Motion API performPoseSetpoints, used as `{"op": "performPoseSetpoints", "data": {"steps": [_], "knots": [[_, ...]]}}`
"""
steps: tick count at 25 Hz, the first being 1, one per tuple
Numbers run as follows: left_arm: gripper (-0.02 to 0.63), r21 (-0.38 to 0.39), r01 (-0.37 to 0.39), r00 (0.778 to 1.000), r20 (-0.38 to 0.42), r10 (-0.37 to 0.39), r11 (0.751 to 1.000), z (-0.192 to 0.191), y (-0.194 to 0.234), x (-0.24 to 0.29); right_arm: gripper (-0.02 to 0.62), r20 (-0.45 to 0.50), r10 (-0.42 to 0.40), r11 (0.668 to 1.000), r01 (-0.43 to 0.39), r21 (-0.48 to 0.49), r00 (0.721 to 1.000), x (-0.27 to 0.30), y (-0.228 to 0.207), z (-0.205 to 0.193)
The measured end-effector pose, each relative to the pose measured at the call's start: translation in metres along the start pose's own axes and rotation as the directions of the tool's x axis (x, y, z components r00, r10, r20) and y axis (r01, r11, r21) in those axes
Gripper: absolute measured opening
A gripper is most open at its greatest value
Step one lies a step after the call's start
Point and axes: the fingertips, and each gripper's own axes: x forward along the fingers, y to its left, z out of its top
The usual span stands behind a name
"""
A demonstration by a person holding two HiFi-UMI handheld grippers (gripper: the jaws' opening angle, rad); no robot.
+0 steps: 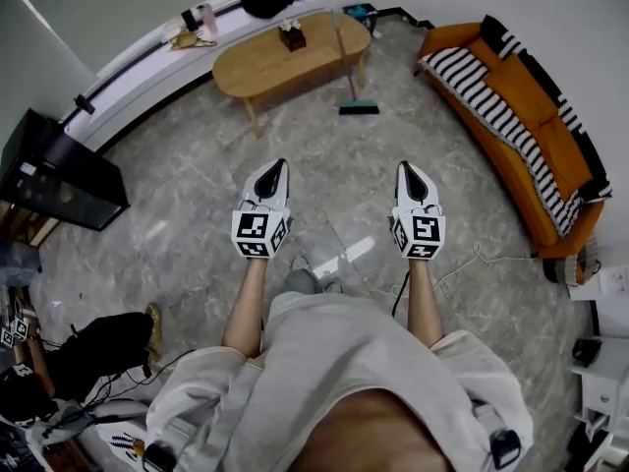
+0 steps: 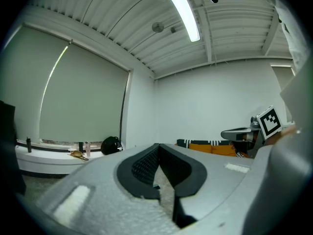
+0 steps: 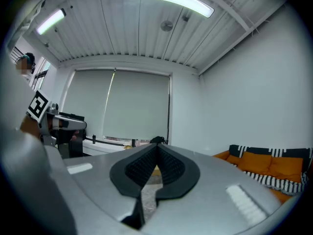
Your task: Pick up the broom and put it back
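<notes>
The broom (image 1: 346, 67) leans against the far side of a wooden table, its teal head (image 1: 359, 108) resting on the floor. Both grippers are held level over the marble floor, well short of the broom, and point toward it. My left gripper (image 1: 281, 163) is shut with nothing in it; in the left gripper view its black pads (image 2: 158, 148) meet at the tips. My right gripper (image 1: 407, 166) is also shut and empty, and its pads (image 3: 157, 147) touch in the right gripper view. Each gripper shows in the other's view as a grey body with a marker cube.
An oval wooden table (image 1: 265, 67) with a small box (image 1: 292, 37) stands ahead. An orange sofa (image 1: 536, 116) with striped cushions curves along the right. A black cabinet (image 1: 59, 170) is at the left. A white cable (image 1: 477, 262) lies on the floor by my right leg.
</notes>
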Motion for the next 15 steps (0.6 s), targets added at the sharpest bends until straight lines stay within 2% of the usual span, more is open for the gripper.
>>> {"op": "performPoseSetpoints", "data": {"steps": [8, 15], "knots": [[0.000, -0.012, 0.006, 1.000, -0.013, -0.006, 1.000, -0.011, 0.014, 0.030, 0.002, -0.009, 0.005, 1.000, -0.005, 0.004, 1.000, 0.031, -0.008, -0.006], [0.000, -0.022, 0.038, 0.999, -0.020, -0.038, 0.999, -0.017, 0.039, 0.101, 0.002, -0.022, -0.002, 1.000, 0.002, -0.007, 1.000, 0.094, -0.027, -0.010]]}}
